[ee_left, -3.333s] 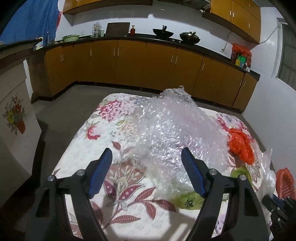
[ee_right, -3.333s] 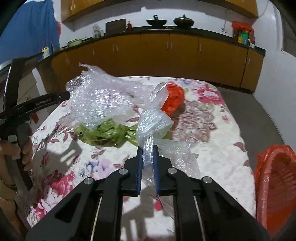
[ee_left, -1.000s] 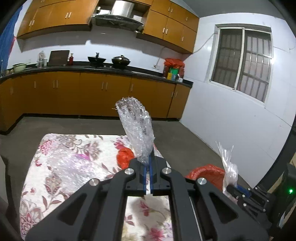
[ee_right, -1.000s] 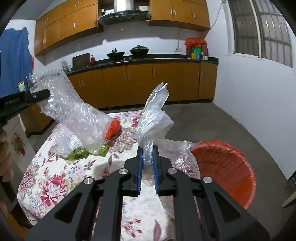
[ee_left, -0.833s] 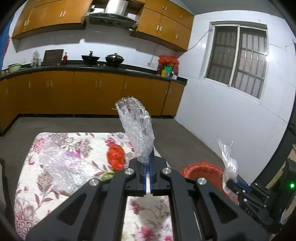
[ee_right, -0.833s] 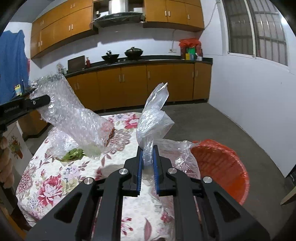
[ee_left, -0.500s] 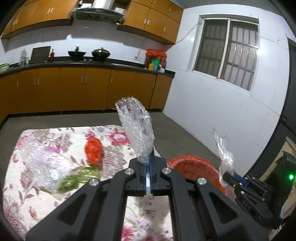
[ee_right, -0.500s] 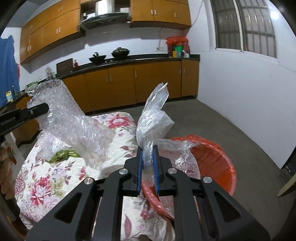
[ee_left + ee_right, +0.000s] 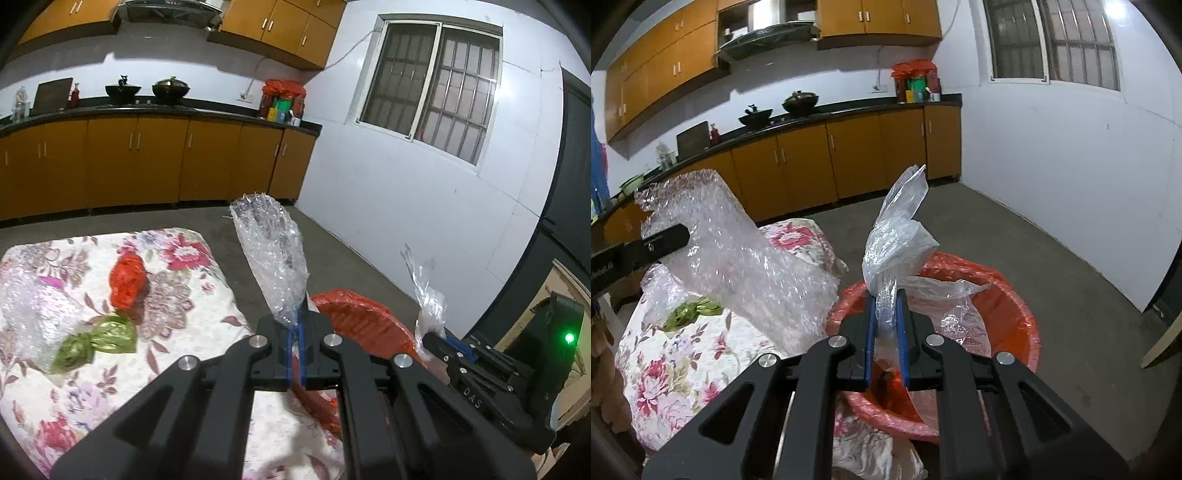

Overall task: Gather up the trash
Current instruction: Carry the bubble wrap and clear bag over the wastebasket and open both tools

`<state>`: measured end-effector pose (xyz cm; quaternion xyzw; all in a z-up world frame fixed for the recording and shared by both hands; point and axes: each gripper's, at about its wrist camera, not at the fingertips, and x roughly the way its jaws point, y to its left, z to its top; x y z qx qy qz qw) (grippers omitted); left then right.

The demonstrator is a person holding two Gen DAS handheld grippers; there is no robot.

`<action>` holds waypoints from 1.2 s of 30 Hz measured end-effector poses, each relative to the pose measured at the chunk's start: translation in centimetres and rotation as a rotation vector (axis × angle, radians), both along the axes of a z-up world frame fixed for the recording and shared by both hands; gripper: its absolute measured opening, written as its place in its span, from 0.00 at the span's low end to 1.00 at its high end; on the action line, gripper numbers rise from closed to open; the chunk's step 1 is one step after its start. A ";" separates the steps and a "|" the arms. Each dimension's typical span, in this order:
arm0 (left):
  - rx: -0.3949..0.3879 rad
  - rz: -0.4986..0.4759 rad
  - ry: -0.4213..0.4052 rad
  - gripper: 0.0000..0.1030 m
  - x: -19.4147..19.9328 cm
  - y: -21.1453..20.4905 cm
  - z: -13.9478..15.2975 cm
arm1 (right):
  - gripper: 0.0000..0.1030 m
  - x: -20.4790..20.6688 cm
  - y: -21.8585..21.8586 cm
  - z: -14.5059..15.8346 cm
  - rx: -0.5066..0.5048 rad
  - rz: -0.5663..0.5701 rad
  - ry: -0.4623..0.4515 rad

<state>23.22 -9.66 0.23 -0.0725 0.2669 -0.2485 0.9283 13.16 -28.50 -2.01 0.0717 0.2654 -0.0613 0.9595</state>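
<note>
Both grippers have swung toward one red basin (image 9: 1015,295); my left gripper (image 9: 295,332) clamps bubble wrap (image 9: 273,258), my right gripper (image 9: 886,325) one clear bag (image 9: 897,240).

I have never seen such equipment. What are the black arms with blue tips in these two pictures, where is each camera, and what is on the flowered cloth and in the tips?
There is no robot. A person holds a hand tool with a two-finger claw in each hand, and a wide-angle camera on each tool looks along its fingers. One picture comes from the left claw, the other from the right claw.

The left claw is shut on bubble wrap. The right claw is shut on a clear plastic bag, above a red basket.

On the flowered table lie a red bag, a green bag and more bubble wrap.
</note>
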 end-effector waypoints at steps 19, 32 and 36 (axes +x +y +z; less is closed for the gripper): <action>0.039 -0.117 0.047 0.04 1.9 -7.3 -4.2 | 0.11 2.0 -3.9 -1.8 0.066 -0.064 0.028; 0.067 -0.137 0.120 0.27 3.1 -7.9 -7.7 | 0.37 1.7 -5.0 -3.2 0.112 -0.086 0.038; 0.068 -0.127 0.118 0.33 2.8 -7.3 -7.7 | 0.37 1.5 -5.1 -3.3 0.113 -0.089 0.042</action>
